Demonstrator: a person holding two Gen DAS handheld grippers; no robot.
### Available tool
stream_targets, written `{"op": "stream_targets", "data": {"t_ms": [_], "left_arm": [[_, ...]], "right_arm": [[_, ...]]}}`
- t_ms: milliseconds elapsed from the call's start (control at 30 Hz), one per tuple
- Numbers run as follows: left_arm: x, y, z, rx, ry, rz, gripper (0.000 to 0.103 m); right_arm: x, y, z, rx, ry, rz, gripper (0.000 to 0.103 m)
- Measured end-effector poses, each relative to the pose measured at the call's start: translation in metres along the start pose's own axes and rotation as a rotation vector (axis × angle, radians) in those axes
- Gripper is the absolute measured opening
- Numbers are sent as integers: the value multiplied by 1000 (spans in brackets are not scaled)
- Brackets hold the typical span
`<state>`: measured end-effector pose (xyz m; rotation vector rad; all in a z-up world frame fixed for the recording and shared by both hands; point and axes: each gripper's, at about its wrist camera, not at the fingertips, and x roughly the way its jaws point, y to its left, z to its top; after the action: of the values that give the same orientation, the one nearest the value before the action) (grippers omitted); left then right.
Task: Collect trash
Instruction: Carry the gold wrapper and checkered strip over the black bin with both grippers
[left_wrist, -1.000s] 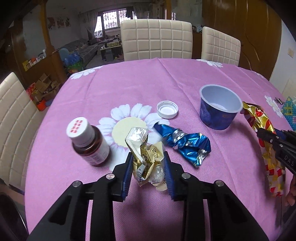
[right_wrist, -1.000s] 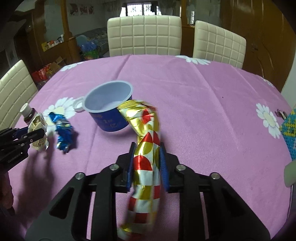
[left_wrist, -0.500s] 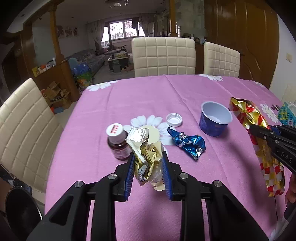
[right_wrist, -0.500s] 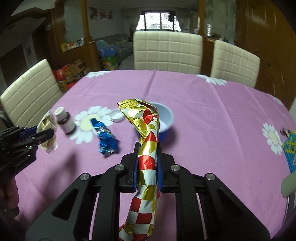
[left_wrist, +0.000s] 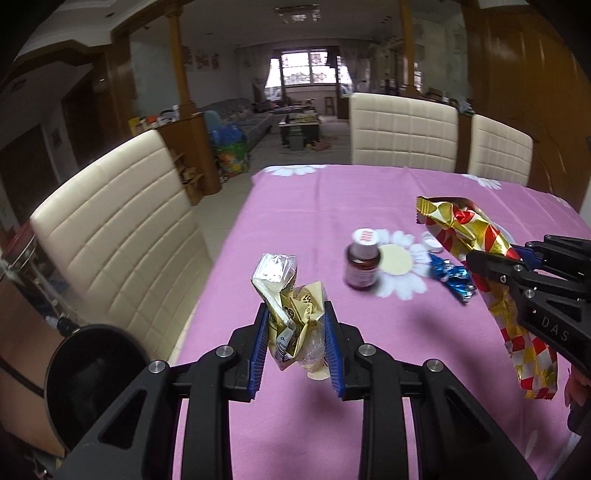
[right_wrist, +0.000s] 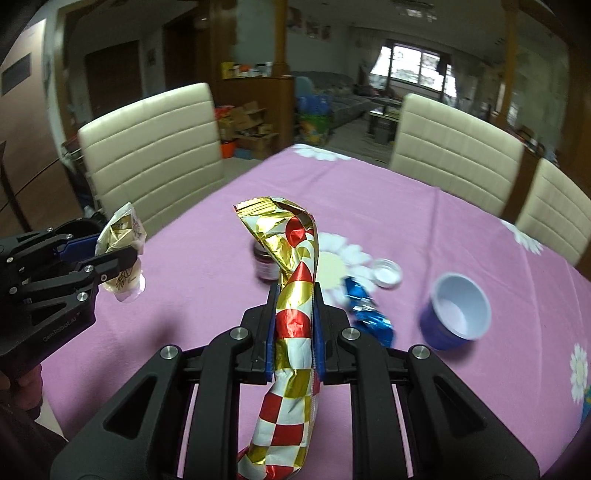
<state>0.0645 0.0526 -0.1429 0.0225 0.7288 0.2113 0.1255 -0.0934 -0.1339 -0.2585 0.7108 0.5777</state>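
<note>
My left gripper (left_wrist: 295, 314) is shut on a crumpled gold and cream wrapper (left_wrist: 291, 306), lifted above the pink tablecloth (left_wrist: 314, 206). My right gripper (right_wrist: 295, 295) is shut on a long red, gold and white checked foil wrapper (right_wrist: 293, 321) that hangs below the jaws. Each gripper shows in the other's view: the right gripper (left_wrist: 495, 258) at the right edge, the left gripper (right_wrist: 125, 247) at the left edge. On the cloth lie a crumpled blue foil wrapper (left_wrist: 452, 277), a white cap (right_wrist: 387, 273) and a blue cup (right_wrist: 456, 312).
A brown bottle with a white lid (left_wrist: 362, 262) stands by the daisy print. Cream padded chairs (left_wrist: 118, 236) ring the table. A dark round bin-like object (left_wrist: 92, 373) sits low at the left, beside the table edge. A hand (right_wrist: 22, 384) holds the left gripper's handle.
Both grippers have risen and swung left with their wrappers held. The table items now lie farther off and to the right; the left chair and the dark round object have come into view.
</note>
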Motion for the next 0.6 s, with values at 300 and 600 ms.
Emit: {"op": "stream_targets", "data": {"t_ms": [300,600], "left_arm": [[-21,53,-16,-92,-6,110,28],[-34,92,-31,-177,4,208,28]], "right_arm": [[12,65,21,-142,-7,125,18],[19,125,38,-257,-23,232,18]]}}
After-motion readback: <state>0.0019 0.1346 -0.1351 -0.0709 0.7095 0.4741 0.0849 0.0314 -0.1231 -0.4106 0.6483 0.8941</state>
